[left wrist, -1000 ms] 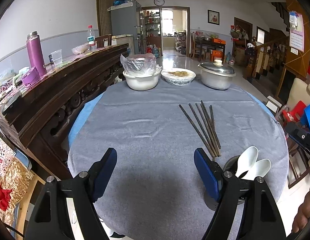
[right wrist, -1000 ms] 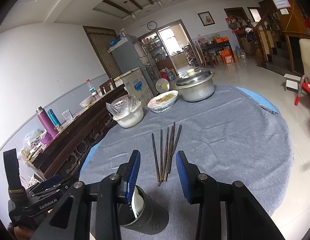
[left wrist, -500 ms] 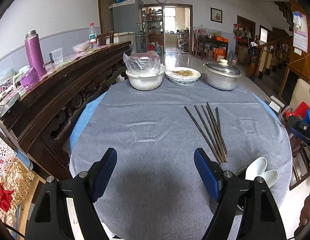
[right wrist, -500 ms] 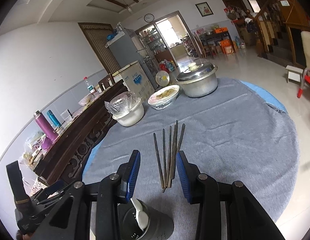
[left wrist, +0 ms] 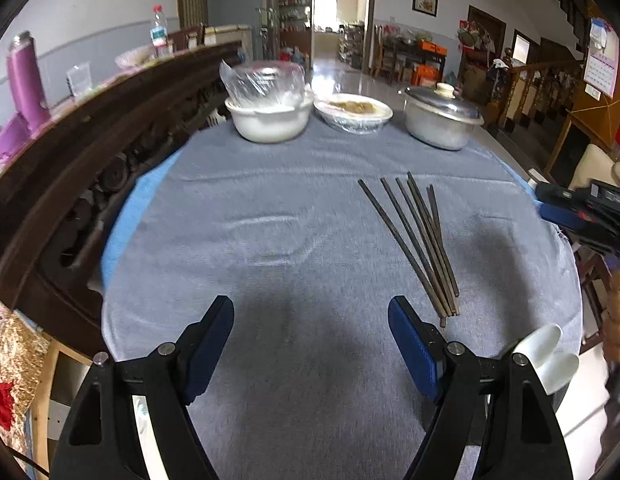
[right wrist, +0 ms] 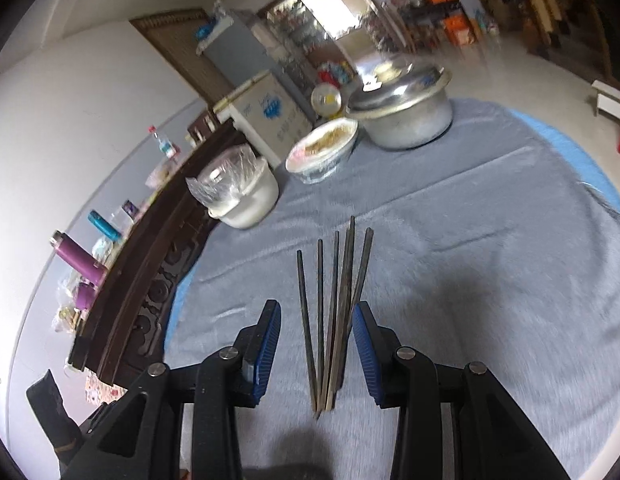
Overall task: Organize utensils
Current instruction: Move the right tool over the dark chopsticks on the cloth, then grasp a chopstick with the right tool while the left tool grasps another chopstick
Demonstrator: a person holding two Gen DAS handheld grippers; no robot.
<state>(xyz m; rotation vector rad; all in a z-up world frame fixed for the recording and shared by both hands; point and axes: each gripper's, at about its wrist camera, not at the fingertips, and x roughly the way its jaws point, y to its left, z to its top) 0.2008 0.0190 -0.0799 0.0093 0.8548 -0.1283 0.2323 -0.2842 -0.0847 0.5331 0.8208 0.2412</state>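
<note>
Left gripper [left wrist: 310, 344] hovers wide and empty over bare grey cloth at lower centre of its view. Chopsticks [left wrist: 418, 240] lie fanned on the counter [left wrist: 269, 220] right of centre. Right gripper [right wrist: 316, 344], half-spread, straddles the chopsticks' near ends without touching.

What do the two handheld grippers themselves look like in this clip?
Both match: the left gripper and right gripper have black plastic linkage arms with triangular cut-outs and silver pivot pins, ending in flat fingers faced with ribbed blue pads. No sleeve is visible.
</note>
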